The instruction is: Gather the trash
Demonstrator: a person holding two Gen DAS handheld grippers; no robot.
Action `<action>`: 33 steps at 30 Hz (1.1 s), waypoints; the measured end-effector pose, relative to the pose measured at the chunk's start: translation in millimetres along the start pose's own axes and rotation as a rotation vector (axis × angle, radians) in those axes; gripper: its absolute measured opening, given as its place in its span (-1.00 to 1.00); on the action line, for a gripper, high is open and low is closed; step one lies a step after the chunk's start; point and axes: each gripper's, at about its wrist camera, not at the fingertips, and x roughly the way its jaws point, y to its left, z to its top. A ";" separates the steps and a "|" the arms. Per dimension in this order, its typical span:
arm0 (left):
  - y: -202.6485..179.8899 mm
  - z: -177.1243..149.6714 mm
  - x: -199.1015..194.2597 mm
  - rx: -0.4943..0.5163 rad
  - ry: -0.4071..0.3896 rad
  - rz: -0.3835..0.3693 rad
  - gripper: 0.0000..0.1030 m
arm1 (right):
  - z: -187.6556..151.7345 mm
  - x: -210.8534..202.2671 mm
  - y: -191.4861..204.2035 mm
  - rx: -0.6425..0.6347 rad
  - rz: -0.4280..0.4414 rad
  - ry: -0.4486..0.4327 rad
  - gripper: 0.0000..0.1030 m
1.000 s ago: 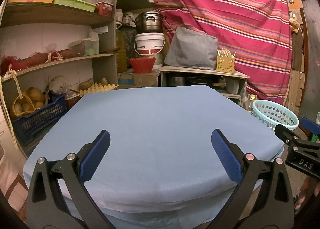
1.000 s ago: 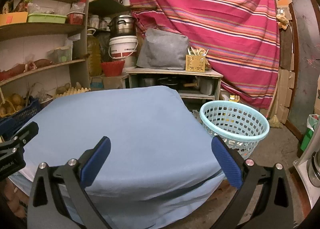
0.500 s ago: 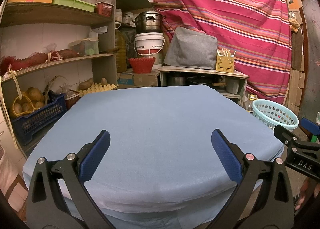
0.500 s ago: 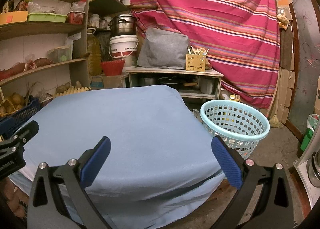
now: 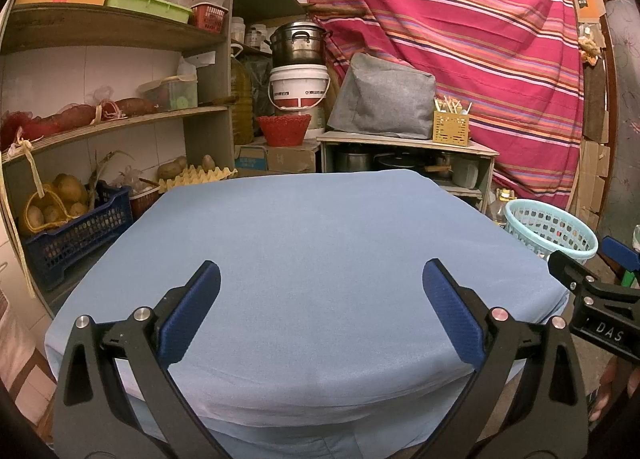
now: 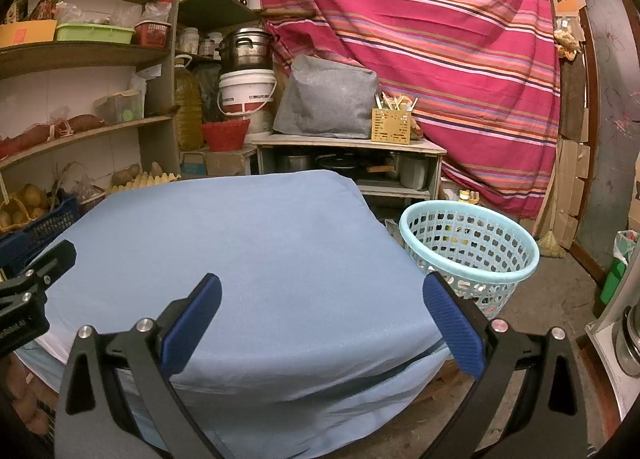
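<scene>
Both hand-held grippers hover side by side over the near edge of a table covered in a blue cloth (image 5: pixel 312 243), each with its 2 blue-padded fingers spread wide and nothing between them: the left gripper (image 5: pixel 320 315) points straight across the cloth toward the back shelves, level and slightly above the surface, and the right gripper (image 6: pixel 320 315) points the same way from just to its right, its right finger out past the table's right edge. In the left wrist view the right gripper's tip (image 5: pixel 588 291) shows at the right margin. Beside the table's right side, on the floor, stands the light blue basket (image 6: pixel 472 243), upright with its round mouth facing up, its walls pierced with rows of holes; a few small yellow and orange bits show through the holes, too small to identify. Behind the table hangs a red striped cloth (image 6: pixel 420 39)
</scene>
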 end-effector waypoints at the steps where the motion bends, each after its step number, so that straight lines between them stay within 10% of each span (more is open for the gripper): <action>1: 0.0 -0.3 0.0 0.002 0.000 0.000 0.90 | -0.2 0.0 -0.1 -0.001 -0.001 -0.001 0.91; 33: 2.5 2.5 1.5 0.003 -0.005 0.002 0.90 | -2.3 2.1 1.6 -0.009 -0.002 -0.003 0.91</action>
